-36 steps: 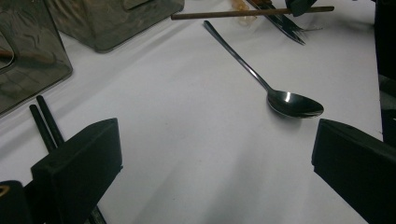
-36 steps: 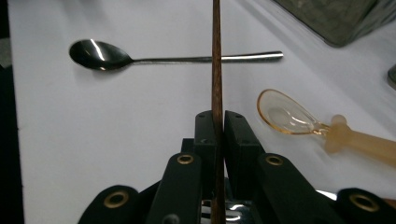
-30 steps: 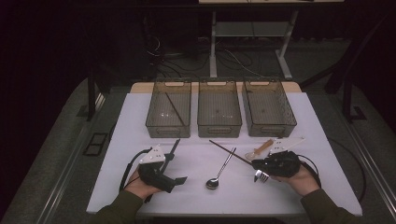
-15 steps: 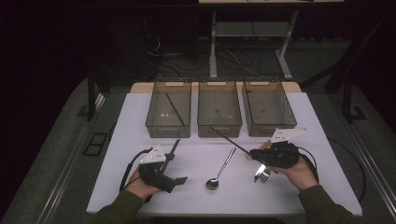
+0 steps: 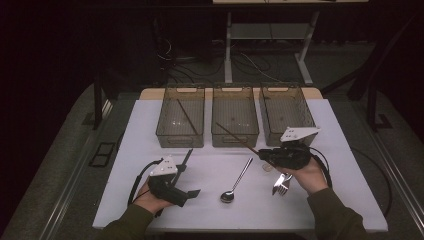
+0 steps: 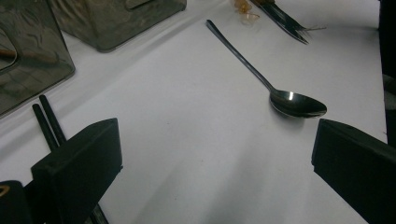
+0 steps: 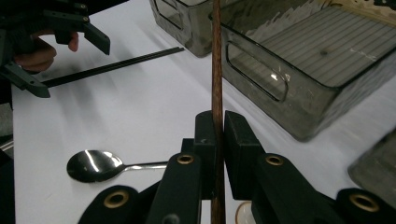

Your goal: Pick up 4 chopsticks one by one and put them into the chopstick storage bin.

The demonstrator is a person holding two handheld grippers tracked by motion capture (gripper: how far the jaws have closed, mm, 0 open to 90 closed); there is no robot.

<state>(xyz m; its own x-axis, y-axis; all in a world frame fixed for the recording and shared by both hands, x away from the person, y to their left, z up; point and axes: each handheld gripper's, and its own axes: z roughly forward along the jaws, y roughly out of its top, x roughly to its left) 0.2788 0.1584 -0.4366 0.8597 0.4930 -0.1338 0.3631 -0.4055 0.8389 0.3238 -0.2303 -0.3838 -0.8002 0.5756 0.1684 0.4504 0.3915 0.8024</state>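
Right gripper view has the clearest look: the right tongs (image 7: 217, 135) are clamped on a brown wooden chopstick (image 7: 216, 70), pinched partway along so the long end sticks out ahead, over the white surface (image 7: 140, 102) toward the smoked plastic bins. In the high view that chopstick's tip reaches the front edge of the middle bin (image 5: 235, 117), so I'd guess it's headed for a bin, probably the left bin (image 5: 181, 116), since a similar brown stick already lies in there. Looks like sorting cutlery by type.

Closest to the person, the left tongs (image 5: 187, 186) sit on the surface with jaws wide apart, holding nothing. A pair of black chopsticks (image 6: 46, 116) lies right beside them, likely the next pick for that hand. The spoon (image 5: 238, 180) lies between the two hands, bowl toward the person, and a fork (image 5: 281, 184) lies just below the right hand, both untouched.

Farther back, the right bin (image 5: 286, 111) looks empty from here, can't say more than that.
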